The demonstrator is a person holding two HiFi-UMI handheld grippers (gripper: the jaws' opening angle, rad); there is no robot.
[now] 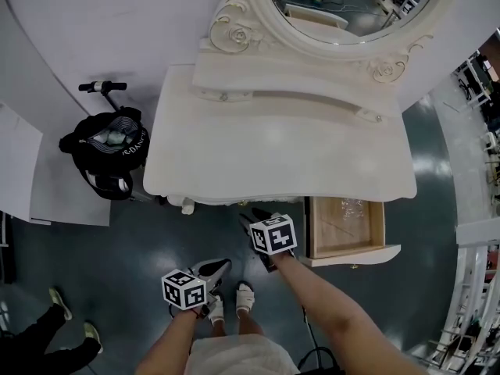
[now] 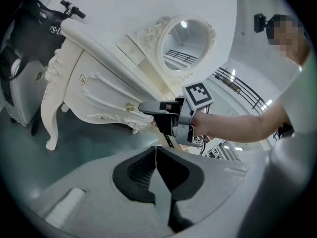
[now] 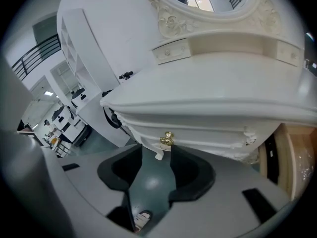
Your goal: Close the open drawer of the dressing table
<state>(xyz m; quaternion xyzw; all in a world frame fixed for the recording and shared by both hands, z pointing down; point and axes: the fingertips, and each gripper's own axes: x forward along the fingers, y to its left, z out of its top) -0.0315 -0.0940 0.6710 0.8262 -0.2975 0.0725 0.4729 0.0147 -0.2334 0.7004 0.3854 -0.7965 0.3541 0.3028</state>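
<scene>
While the person stands before the worktop [image 1: 281, 156], the left fingers [image 2: 138, 175] are pressed together on nothing, held low and back from it. Ahead, the right fingers [image 3: 190, 172] gape wide and empty, a gold knob [image 3: 167, 139] just beyond their tips, not touching. Right of those fingers the drawer [image 1: 344, 226] juts open under the worktop's edge, its wooden inside showing. Beyond stands the oval mirror [image 1: 351, 10].
</scene>
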